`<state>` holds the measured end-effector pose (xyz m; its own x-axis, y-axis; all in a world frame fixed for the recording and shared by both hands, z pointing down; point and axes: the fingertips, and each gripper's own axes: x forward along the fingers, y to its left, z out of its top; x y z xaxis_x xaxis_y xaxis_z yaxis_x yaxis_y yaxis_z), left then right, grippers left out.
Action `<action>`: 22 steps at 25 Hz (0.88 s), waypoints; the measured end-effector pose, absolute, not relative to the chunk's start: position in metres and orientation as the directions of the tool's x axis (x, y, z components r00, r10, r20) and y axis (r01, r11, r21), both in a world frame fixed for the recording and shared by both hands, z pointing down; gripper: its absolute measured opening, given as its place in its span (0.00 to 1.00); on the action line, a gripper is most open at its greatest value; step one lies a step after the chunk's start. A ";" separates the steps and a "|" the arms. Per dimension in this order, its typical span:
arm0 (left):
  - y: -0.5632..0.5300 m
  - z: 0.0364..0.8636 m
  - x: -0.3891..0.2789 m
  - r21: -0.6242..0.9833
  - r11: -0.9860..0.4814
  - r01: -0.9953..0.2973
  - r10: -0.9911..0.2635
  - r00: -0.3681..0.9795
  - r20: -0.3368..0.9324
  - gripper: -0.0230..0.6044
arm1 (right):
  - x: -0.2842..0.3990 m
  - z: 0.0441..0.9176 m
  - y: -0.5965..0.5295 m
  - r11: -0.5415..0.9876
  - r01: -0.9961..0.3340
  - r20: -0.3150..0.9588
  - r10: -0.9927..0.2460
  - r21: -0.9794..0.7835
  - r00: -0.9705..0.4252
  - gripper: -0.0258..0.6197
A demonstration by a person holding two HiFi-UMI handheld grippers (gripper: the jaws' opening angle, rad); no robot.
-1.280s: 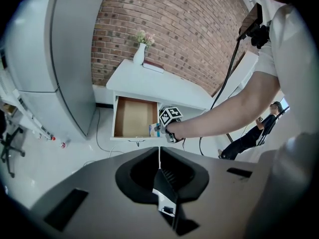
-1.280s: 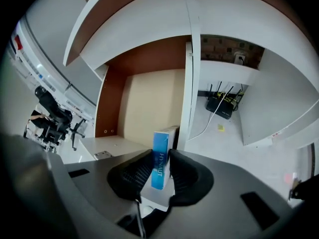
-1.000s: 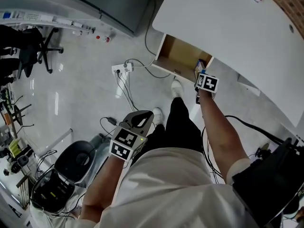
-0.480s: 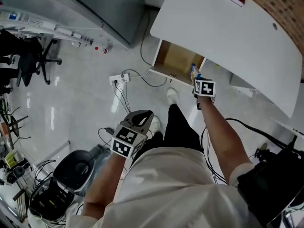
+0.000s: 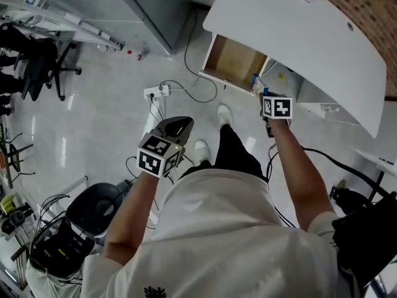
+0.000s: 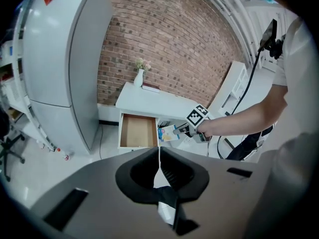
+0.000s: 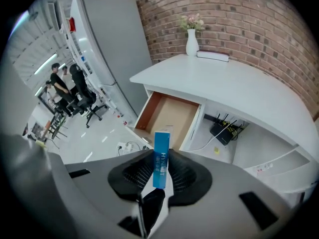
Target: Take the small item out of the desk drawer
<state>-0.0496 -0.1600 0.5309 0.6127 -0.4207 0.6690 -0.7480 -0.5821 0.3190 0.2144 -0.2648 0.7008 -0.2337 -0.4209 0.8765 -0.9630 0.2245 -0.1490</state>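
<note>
My right gripper point(image 7: 160, 171) is shut on a small, flat blue box point(image 7: 161, 158), which stands upright between the pads. In the head view the blue box point(image 5: 255, 81) hangs just off the open drawer's front right corner, in front of my right gripper point(image 5: 259, 89). The drawer point(image 5: 236, 64) of the white desk point(image 5: 298, 36) stands pulled out, its wooden inside point(image 7: 167, 114) bare. My left gripper point(image 5: 177, 126) is held low over the floor near the person's legs, shut with nothing in it point(image 6: 159, 158). From the left gripper view I see the box point(image 6: 168, 132) beside the drawer point(image 6: 137, 131).
A power strip point(image 5: 156, 92) with trailing cables lies on the floor left of the drawer. A tall grey cabinet point(image 5: 155, 5) stands left of the desk. A white vase point(image 7: 192, 41) and a book point(image 7: 213, 56) sit on the desktop. Office chairs point(image 5: 43, 61) stand at far left.
My right gripper has drawn back a little from the drawer with the blue box in it. The left gripper has stayed shut and risen slightly.
</note>
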 end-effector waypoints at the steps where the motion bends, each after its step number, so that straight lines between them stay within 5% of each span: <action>1: -0.154 0.530 -0.054 0.321 -0.581 -0.748 -0.422 0.614 0.667 0.08 | 0.212 0.692 -0.257 0.235 -0.962 0.873 -0.429 -0.143 -0.234 0.21; 22: -0.084 0.520 -0.092 0.341 -0.606 -0.719 -0.423 0.654 0.627 0.08 | 0.167 0.570 -0.103 0.251 -0.941 0.809 -0.490 -0.227 -0.325 0.21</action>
